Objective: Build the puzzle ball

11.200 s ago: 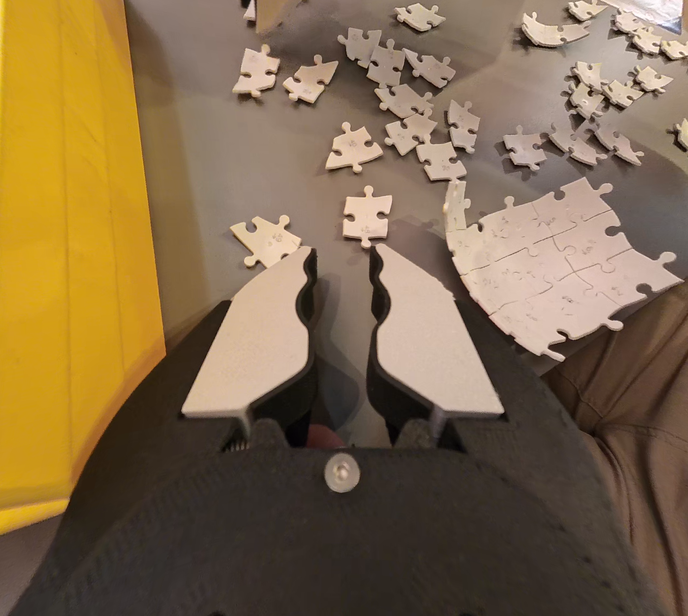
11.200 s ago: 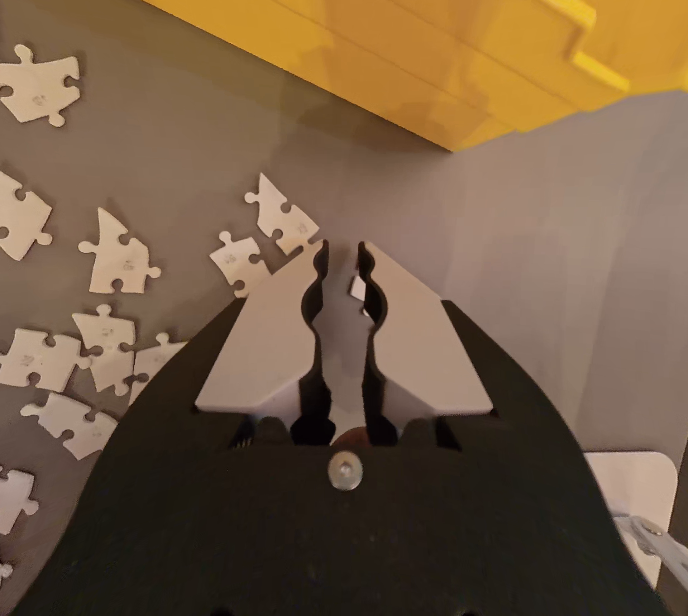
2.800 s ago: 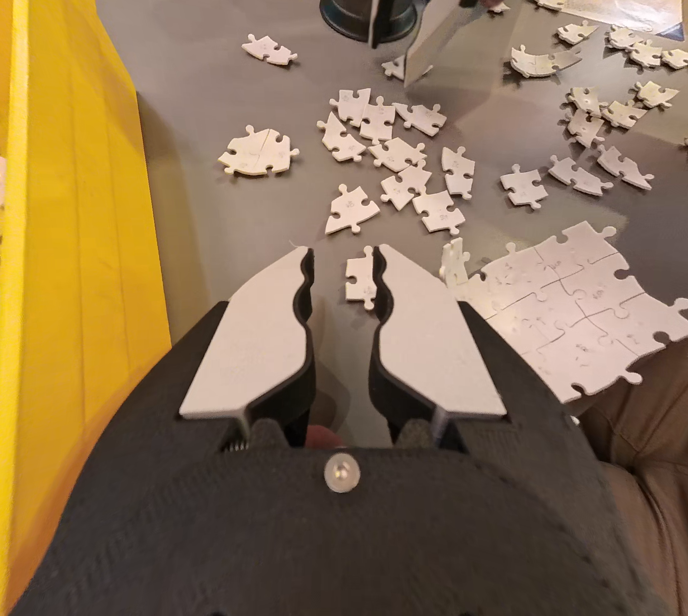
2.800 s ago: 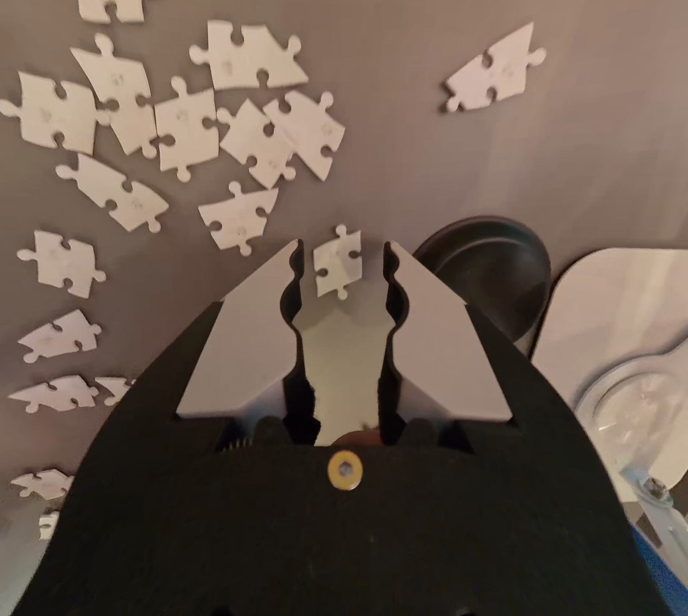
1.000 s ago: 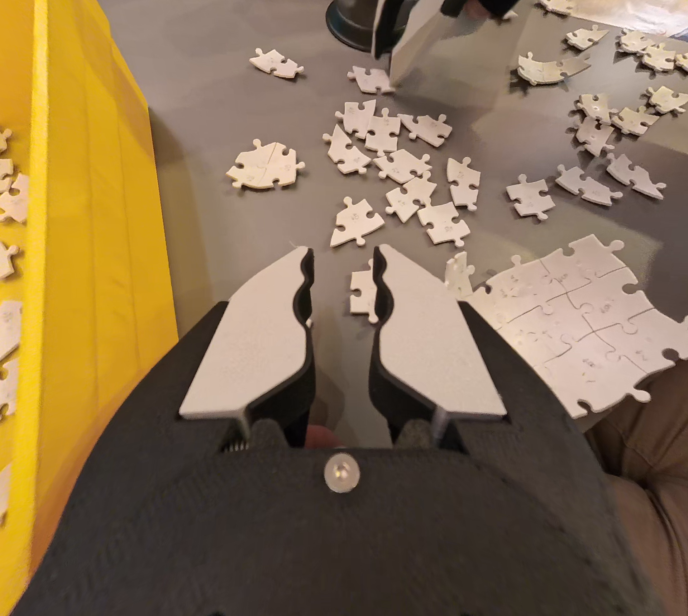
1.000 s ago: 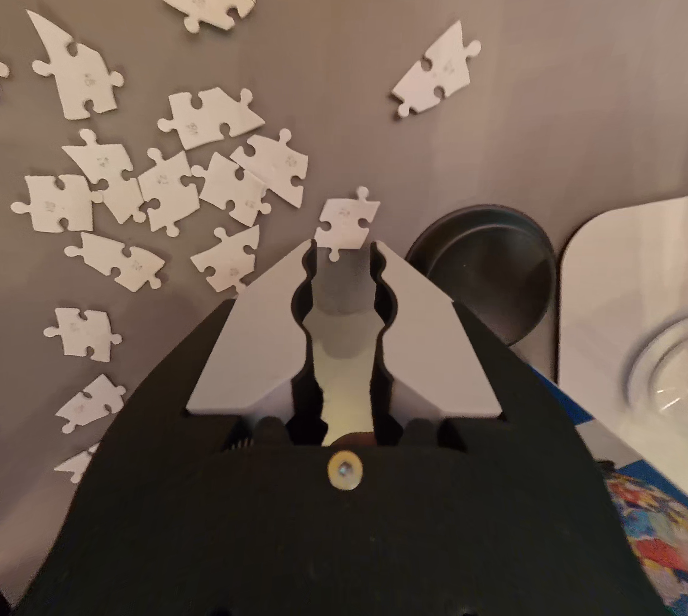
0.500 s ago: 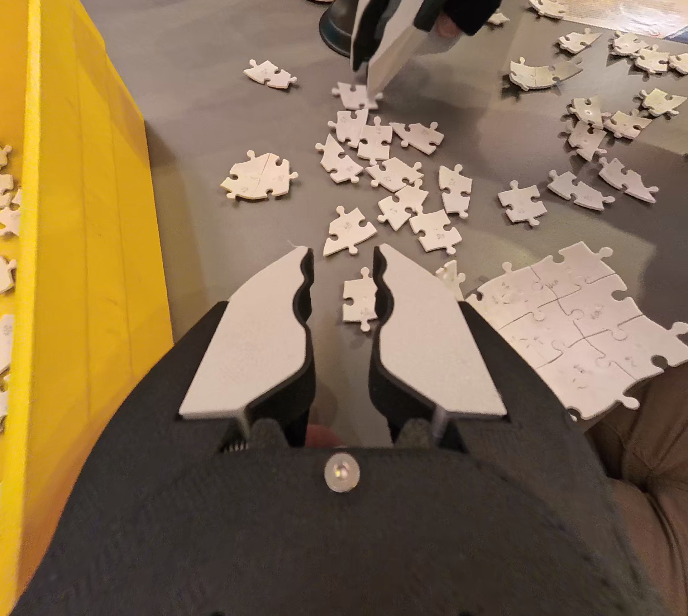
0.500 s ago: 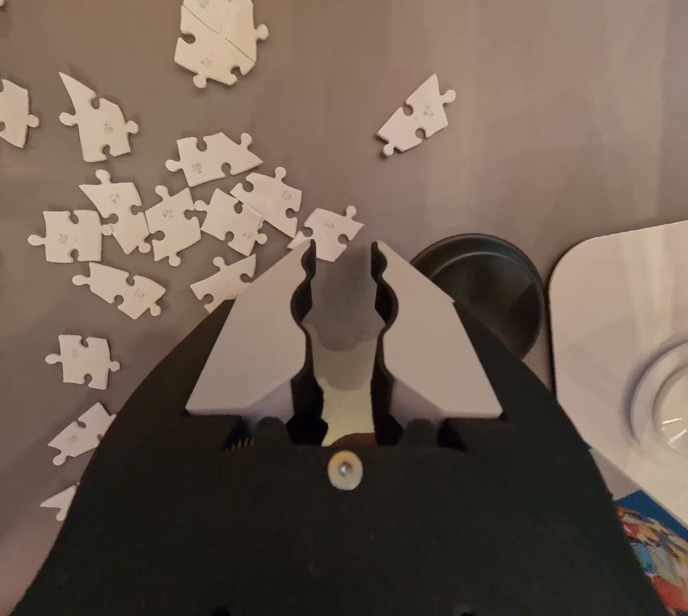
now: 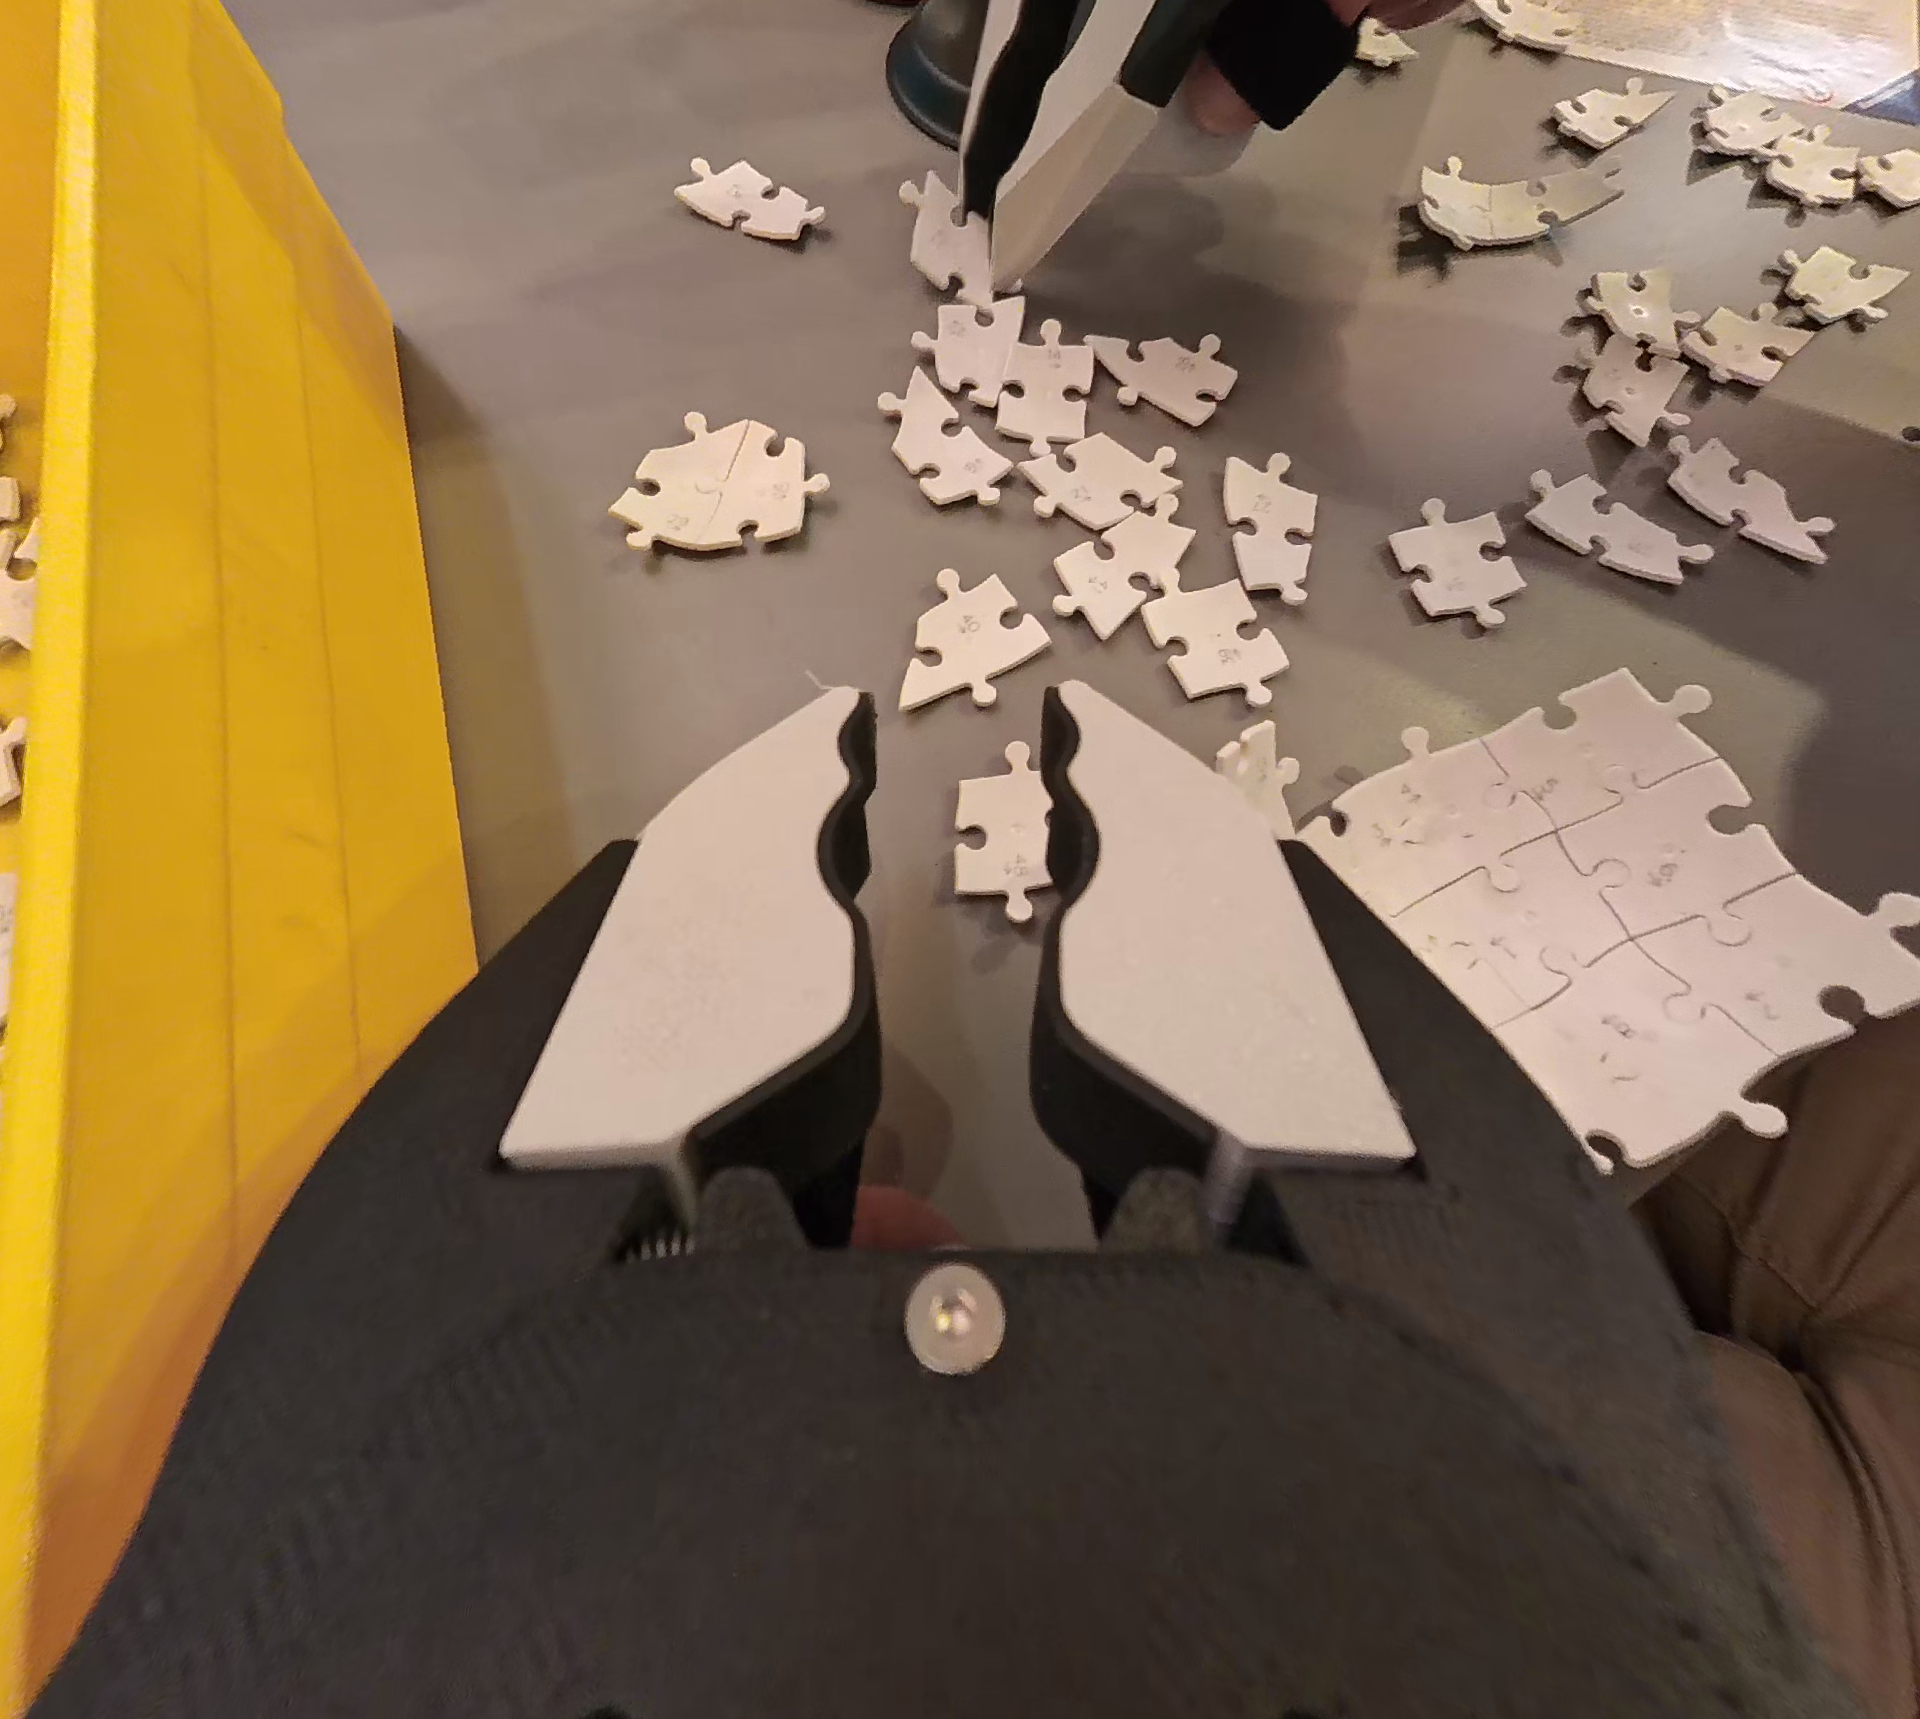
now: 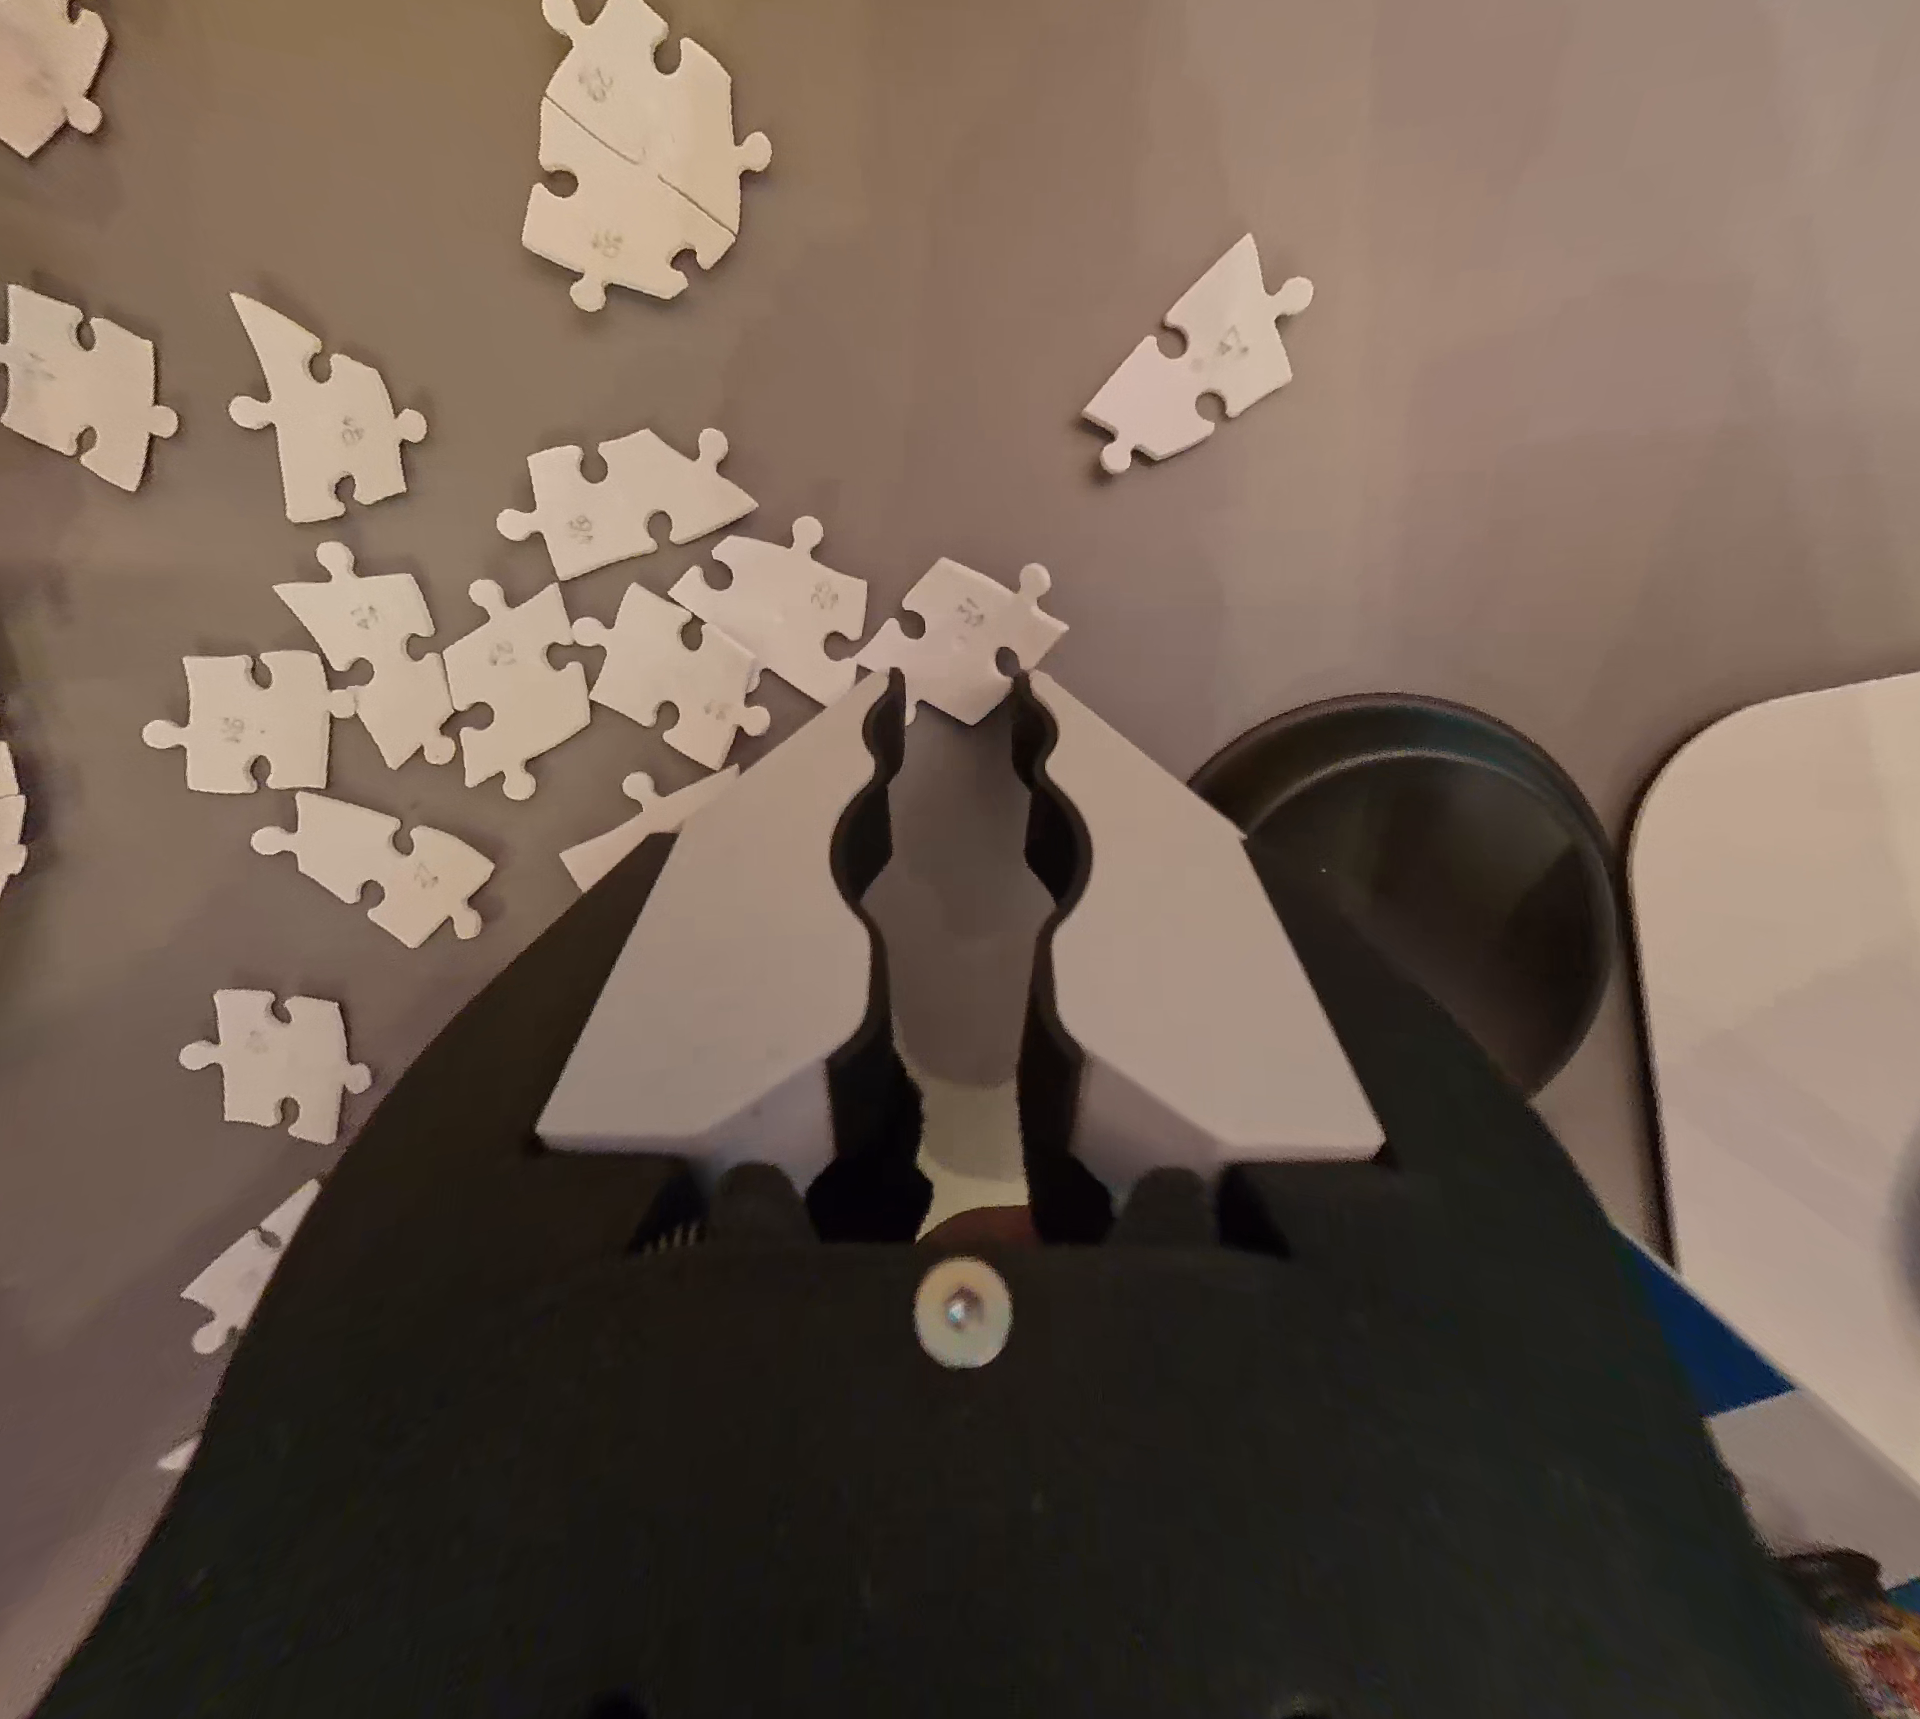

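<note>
White puzzle pieces lie scattered on the grey table. A curved assembled section lies at the near right. My left gripper is open and low over the table, with one loose piece lying between its fingers, close to the right one. My right gripper has its tips on either side of the near corner of one piece, both touching it. In the left wrist view that gripper points down at the piece, which looks tipped up.
A yellow bin with several pieces inside stands along the left. Two joined pieces lie near it. A black round base and a white board sit right of my right gripper. A printed sheet lies far right. There is about 15 cm between the tips of the two grippers. It is some 12 cm from my left tips to the curved assembled section.
My right gripper moved down and left to the piece beside the black base, pushed it toward the cluster, and its jaws narrowed onto the piece's corner. My left gripper stayed open and barely moved.
</note>
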### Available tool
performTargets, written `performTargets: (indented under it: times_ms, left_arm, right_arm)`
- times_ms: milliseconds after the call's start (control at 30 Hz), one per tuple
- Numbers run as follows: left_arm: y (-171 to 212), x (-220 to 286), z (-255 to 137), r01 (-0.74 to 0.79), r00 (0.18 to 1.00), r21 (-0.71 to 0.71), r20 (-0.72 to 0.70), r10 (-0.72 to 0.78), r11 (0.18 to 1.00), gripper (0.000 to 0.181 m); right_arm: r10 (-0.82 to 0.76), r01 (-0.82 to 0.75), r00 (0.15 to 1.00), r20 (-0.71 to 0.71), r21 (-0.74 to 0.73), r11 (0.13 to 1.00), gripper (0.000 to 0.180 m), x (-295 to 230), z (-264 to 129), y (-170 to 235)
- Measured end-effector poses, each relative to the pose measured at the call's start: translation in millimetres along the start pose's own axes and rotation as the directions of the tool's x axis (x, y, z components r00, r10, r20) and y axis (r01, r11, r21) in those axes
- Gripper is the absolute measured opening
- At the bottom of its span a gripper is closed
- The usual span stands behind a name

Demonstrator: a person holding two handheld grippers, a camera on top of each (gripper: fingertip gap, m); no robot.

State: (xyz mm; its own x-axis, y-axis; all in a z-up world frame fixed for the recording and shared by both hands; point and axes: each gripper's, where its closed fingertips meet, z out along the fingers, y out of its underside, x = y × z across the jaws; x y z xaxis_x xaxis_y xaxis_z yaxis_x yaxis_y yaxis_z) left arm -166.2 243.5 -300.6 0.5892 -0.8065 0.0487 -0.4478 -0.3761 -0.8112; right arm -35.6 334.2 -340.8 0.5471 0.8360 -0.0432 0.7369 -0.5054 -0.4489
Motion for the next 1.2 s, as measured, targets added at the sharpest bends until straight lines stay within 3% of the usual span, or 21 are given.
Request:
performTargets:
  times_ms: [133, 433, 733, 1000, 1200]
  left_arm:
    - [0.8, -0.8, 0.2, 0.001, 1.0, -0.002, 0.002, -0.001, 1.0, 0.03]
    - [3.5, -2.7, 1.8, 0.001, 1.0, -0.011, 0.007, -0.001, 1.0, 0.03]
    - [7.7, -3.6, 4.6, 0.007, 1.0, -0.022, 0.002, -0.007, 1.0, 0.03]
    - [7.7, -6.6, 2.6, 0.014, 1.0, -0.017, 0.005, -0.014, 1.0, 0.03]
    - [8.7, -4.0, 3.9, 0.004, 1.0, -0.024, 0.002, -0.003, 1.0, 0.03]
  right_arm:
    - [-0.099, 0.099, 0.995, -0.004, 0.04, 0.994, 0.001, 1.2, -9.9, -18.7]
    - [-0.408, 0.412, 0.911, 0.063, -0.077, 0.908, 0.0, -16.9, -4.0, -46.3]
    - [-0.691, 0.745, 0.663, 0.288, -0.166, 0.646, 0.0, -57.6, 5.6, -54.4]
    - [-0.676, 0.814, 0.578, 0.457, -0.265, 0.517, 0.001, -65.9, 0.7, -36.4]
    - [-0.765, 0.878, 0.469, 0.441, -0.328, 0.349, 0.003, -59.1, 11.7, -43.4]
